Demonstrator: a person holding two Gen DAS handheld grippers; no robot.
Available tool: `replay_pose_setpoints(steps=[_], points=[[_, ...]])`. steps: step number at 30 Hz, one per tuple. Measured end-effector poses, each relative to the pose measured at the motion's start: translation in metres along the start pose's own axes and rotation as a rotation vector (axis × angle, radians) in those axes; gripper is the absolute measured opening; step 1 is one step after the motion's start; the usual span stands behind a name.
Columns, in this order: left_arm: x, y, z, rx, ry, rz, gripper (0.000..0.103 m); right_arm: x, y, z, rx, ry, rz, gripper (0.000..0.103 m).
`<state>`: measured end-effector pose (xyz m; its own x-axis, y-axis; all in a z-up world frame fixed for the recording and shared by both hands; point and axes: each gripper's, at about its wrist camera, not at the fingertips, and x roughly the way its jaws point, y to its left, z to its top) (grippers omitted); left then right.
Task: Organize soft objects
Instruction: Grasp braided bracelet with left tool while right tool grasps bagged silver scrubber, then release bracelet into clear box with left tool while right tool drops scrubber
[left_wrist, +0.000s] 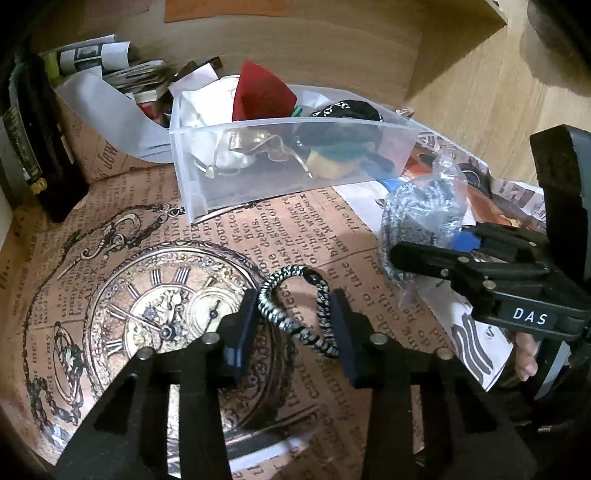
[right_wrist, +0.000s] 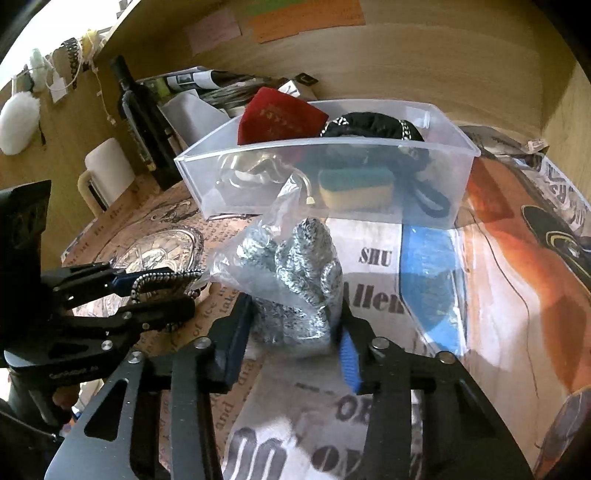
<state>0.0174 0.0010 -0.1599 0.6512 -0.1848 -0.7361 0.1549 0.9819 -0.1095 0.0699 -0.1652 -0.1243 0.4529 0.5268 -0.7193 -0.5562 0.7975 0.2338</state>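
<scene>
The left gripper (left_wrist: 293, 325) has its jaws around a black-and-white cord loop (left_wrist: 295, 310), apparently pinching it just above the surface. The right gripper (right_wrist: 295, 325) clamps a bagged grey glove (right_wrist: 295, 280). The clear bin (right_wrist: 332, 177) lies straight ahead of both, nearer the right; contact under the bag is hard to make out.

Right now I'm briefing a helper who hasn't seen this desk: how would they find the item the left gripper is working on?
Start at the clear plastic bin on the paper-covered desk, then come toward the printed pocket watch. Beside the dial, the left gripper brackets a looped cord. Unlike the bagged silver scrubber in the right gripper, it is a thin, bare, black-and-white braided ring.
</scene>
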Motion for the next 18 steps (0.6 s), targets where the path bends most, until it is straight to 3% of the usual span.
replay_pose_setpoints(steps=[7, 18], points=[[-0.004, 0.003, 0.01, -0.005, -0.029, 0.001, 0.031, -0.011, -0.006, 0.009, 0.013, -0.039, -0.001, 0.036], [-0.028, 0.005, 0.055, 0.005, -0.172, 0.014, 0.031, -0.038, -0.018, 0.049, 0.016, -0.173, -0.024, 0.036]])
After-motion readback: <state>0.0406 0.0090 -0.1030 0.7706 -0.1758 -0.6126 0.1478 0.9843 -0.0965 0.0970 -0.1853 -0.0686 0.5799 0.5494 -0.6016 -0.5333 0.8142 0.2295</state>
